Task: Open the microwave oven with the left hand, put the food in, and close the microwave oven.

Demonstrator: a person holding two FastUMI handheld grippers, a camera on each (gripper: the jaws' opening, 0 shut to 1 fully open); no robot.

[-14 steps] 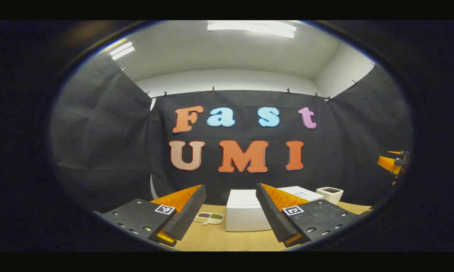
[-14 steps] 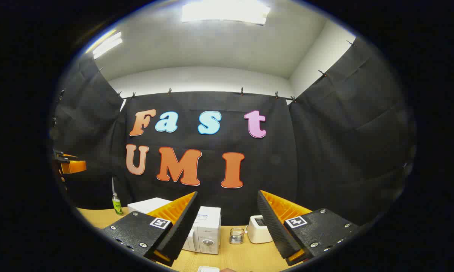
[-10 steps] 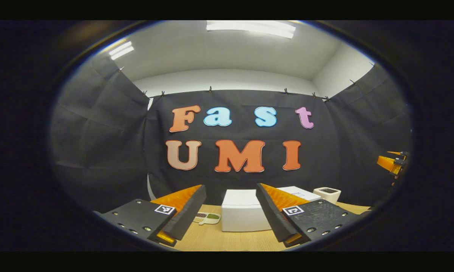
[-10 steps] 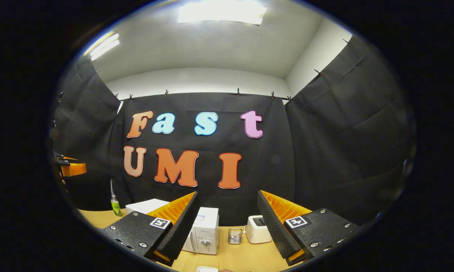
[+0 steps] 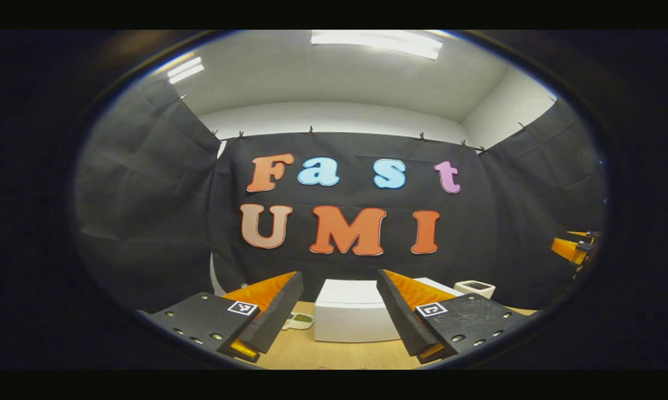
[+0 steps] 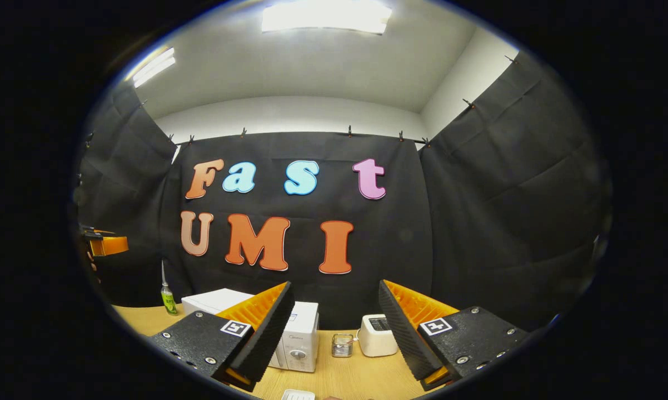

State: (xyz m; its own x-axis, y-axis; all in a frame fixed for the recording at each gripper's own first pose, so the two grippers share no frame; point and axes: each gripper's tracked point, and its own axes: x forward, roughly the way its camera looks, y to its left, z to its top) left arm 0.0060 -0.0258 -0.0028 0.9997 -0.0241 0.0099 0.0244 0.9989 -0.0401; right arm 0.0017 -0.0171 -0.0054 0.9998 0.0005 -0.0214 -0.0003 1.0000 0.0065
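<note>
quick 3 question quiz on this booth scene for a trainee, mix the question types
1. True or false: the left tool is shut on the microwave oven.
2. Multiple choice: in the right gripper view, what stands on the table between the microwave oven and the white toaster? A) a small wire basket B) a mug C) a banana
3. Fill in: in the right gripper view, far left of the microwave oven, a small ____ bottle stands by the black cloth wall.

Key
1. False: both tools are open and hold nothing; the right tool is also short of the oven.
2. A
3. green
</note>
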